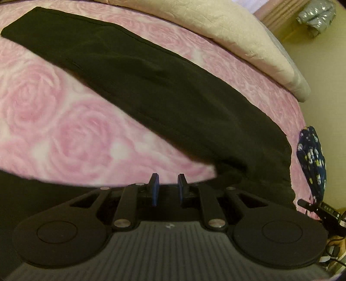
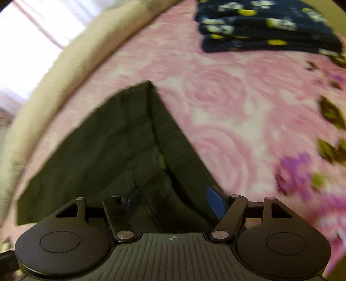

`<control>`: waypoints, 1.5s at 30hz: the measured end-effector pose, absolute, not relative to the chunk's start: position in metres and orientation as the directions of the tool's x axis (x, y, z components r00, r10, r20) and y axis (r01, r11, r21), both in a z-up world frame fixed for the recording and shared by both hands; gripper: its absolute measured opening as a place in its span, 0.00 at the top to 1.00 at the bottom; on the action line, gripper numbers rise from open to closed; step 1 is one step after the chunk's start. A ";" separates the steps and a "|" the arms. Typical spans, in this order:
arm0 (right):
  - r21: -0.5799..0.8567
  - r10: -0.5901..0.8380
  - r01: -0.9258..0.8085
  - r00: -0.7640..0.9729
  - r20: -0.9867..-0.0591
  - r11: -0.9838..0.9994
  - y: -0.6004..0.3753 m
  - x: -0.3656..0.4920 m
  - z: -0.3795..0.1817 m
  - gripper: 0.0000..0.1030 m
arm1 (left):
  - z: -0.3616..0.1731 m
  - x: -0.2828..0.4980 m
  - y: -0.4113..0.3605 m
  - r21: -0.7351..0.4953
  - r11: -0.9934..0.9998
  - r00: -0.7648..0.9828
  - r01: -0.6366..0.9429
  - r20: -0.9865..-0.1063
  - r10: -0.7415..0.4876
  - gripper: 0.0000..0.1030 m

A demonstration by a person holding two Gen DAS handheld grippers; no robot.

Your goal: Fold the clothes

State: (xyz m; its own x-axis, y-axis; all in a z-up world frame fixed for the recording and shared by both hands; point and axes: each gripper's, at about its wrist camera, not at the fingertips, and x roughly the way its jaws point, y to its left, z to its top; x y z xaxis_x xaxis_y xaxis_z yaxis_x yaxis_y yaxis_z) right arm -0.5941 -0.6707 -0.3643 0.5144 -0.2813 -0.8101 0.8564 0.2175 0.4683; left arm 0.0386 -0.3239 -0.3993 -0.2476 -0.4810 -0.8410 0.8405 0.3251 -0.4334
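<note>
A long black garment (image 1: 151, 86) lies stretched across the pink rose bedspread (image 1: 54, 129), running from the far left towards the near right. My left gripper (image 1: 168, 188) hovers at its near end, its blue pads a narrow gap apart with no cloth pinched between them. In the right wrist view the same black garment (image 2: 108, 147) shows a pointed, folded-over end with a seam down its middle. My right gripper (image 2: 173, 201) stands wide open just above it, and neither of its pads presses on the cloth.
A folded navy garment with a white and yellow print (image 2: 259, 28) lies further along the bedspread (image 2: 227, 108), and also shows at the bed's right edge (image 1: 312, 160). A cream blanket (image 1: 237, 32) is bunched along the far side. Beyond it are a radiator and a silver bundle (image 1: 317, 15).
</note>
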 end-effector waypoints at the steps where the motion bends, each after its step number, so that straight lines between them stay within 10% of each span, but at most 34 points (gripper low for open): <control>1: 0.502 -0.260 0.830 0.555 -0.791 0.243 -0.680 -0.596 -0.367 0.32 | -0.399 0.027 -0.323 -0.432 0.339 -0.239 0.836 -0.842 -0.484 0.88; 7: 0.665 -0.068 0.669 0.720 -0.690 0.331 -0.737 -0.599 -0.392 0.33 | -0.393 -0.023 -0.316 -0.427 0.419 -0.169 0.802 -0.834 -0.526 0.86; 10: 0.758 0.059 0.579 0.782 -0.620 0.300 -0.759 -0.594 -0.415 0.62 | -0.389 -0.045 -0.310 -0.435 0.455 -0.163 0.777 -0.837 -0.523 0.86; 16: 0.856 0.217 0.478 0.830 -0.514 0.197 -0.772 -0.577 -0.448 0.63 | -0.383 -0.067 -0.299 -0.397 0.491 -0.115 0.775 -0.854 -0.508 0.86; 18: 0.844 0.185 0.495 0.827 -0.530 0.206 -0.773 -0.574 -0.448 0.94 | -0.381 -0.067 -0.297 -0.391 0.513 -0.097 0.764 -0.856 -0.508 0.86; 20: 0.817 0.152 0.530 0.809 -0.567 0.228 -0.771 -0.570 -0.439 0.97 | -0.376 -0.068 -0.297 -0.380 0.520 -0.073 0.765 -0.853 -0.516 0.86; 26: 0.690 -0.020 0.568 0.778 -0.628 0.449 -0.748 -0.572 -0.359 0.99 | -0.376 -0.074 -0.301 -0.318 0.488 -0.034 0.813 -0.862 -0.505 0.86; 41: 0.589 -0.092 0.688 0.680 -0.728 0.424 -0.757 -0.572 -0.411 0.97 | -0.402 -0.087 -0.292 -0.291 0.505 -0.057 0.812 -0.902 -0.428 0.86; 45: 0.647 -0.083 0.669 0.716 -0.694 0.366 -0.758 -0.592 -0.402 0.61 | -0.400 -0.090 -0.289 -0.295 0.491 -0.063 0.819 -0.898 -0.435 0.86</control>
State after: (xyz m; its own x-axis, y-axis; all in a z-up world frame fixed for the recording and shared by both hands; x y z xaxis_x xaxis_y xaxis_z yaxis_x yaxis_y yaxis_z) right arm -0.5923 -0.7579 -0.4016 0.7155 -0.0834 -0.6936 0.6694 0.3658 0.6466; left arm -0.0902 -0.2891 -0.4001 -0.0629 -0.4353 -0.8981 0.8195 0.4911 -0.2955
